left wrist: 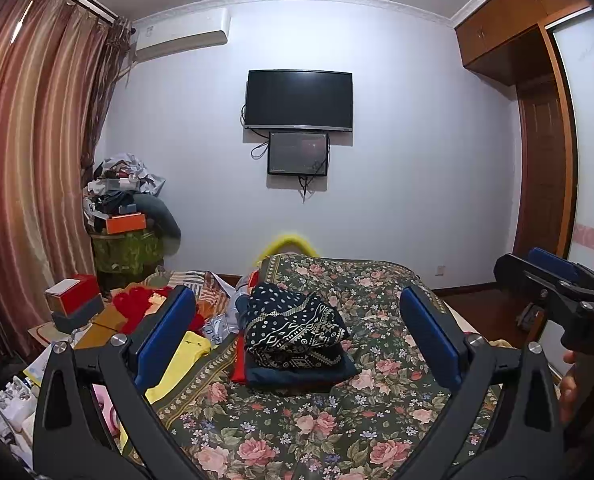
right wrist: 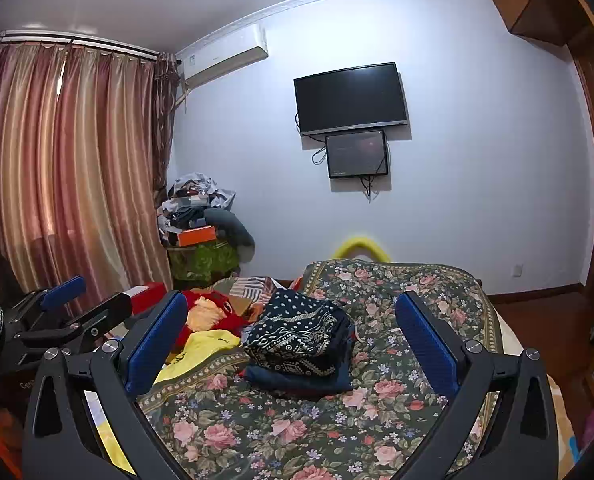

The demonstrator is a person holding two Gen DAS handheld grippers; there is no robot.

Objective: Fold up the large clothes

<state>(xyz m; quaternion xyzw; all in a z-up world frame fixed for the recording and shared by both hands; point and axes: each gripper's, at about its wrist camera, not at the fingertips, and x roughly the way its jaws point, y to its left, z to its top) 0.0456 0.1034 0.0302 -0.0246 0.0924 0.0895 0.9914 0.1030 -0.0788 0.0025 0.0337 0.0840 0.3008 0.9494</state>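
Observation:
A folded stack of clothes lies on the floral bedspread. A dark navy garment with a white pattern is on top, plain navy and red pieces beneath. My left gripper hovers open above the bed, short of the stack, nothing between its blue pads. My right gripper is likewise open and empty, facing the same stack. Each gripper shows in the other's view: the right one at the right edge, the left one at the left edge. A yellow garment and red clothes lie left of the stack.
Loose clothes and boxes crowd the bed's left side. A cluttered pile fills the corner by the curtain. A yellow tube arches at the bed's far end. A wardrobe stands on the right.

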